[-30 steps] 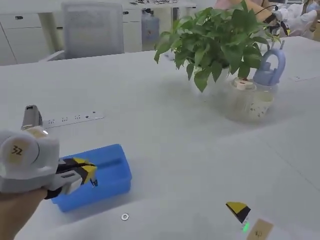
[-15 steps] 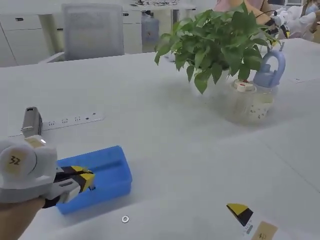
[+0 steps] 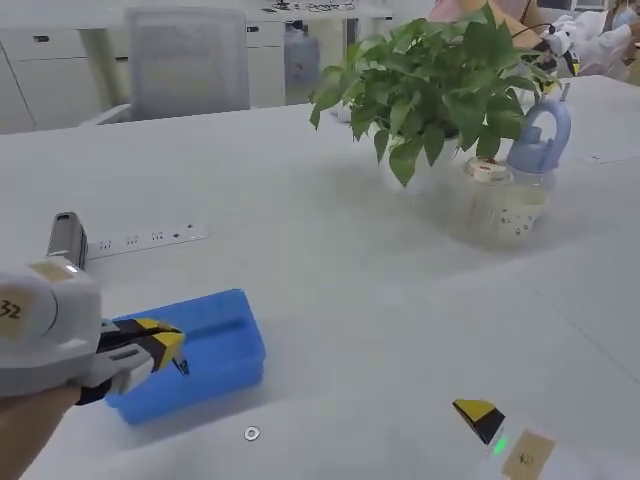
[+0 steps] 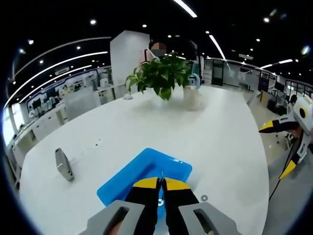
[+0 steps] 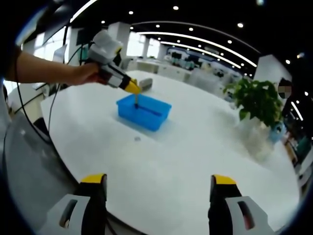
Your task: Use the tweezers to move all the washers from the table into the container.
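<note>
**On the table, one washer beside the blue box**

On the white table (image 3: 380, 260) a single washer (image 3: 251, 433) lies flat, just in front of the blue box (image 3: 225, 330) and apart from its wall. The tweezers (image 3: 181, 366) point down into the box over its near end. Whether their tips carry a washer is too small to tell. The left gripper (image 3: 160, 345) has its jaws pressed together on the tweezers. The right gripper (image 5: 156, 178) hangs well apart from the box at the near edge, jaws spread wide with nothing between them. Farther back stand a leafy plant (image 3: 430, 70) and a water bottle (image 3: 535, 140), with a power strip (image 3: 145, 238) behind the box.
</note>
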A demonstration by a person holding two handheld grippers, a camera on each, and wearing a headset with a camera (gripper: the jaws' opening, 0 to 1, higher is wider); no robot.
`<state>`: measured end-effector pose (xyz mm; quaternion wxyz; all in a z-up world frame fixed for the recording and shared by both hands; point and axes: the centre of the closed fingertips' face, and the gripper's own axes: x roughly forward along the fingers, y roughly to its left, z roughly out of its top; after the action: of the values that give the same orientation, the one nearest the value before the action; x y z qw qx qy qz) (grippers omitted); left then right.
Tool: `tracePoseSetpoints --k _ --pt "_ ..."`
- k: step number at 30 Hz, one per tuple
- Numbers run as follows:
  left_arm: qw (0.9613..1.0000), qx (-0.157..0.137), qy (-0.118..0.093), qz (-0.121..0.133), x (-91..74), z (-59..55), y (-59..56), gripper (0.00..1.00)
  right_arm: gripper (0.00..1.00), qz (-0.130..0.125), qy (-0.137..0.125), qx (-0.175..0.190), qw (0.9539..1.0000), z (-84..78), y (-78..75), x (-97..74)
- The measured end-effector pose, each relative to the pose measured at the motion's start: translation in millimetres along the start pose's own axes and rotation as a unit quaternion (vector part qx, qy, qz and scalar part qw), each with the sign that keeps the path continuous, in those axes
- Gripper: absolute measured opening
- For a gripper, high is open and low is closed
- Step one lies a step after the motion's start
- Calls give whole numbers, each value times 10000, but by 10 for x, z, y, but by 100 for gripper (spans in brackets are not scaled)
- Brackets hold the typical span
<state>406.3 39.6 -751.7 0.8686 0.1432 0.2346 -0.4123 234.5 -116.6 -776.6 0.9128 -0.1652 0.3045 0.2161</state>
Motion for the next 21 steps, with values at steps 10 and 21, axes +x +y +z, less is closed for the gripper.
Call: tracePoseSetpoints --k 10,21 --pt "9997 24 -164 170 -149 96 -8 0 91 91 -174 181 9996 59 14 -19" --pt "9984 -21 -561 116 -368 327 -220 0 90 151 -199 217 9995 67 39 -17"
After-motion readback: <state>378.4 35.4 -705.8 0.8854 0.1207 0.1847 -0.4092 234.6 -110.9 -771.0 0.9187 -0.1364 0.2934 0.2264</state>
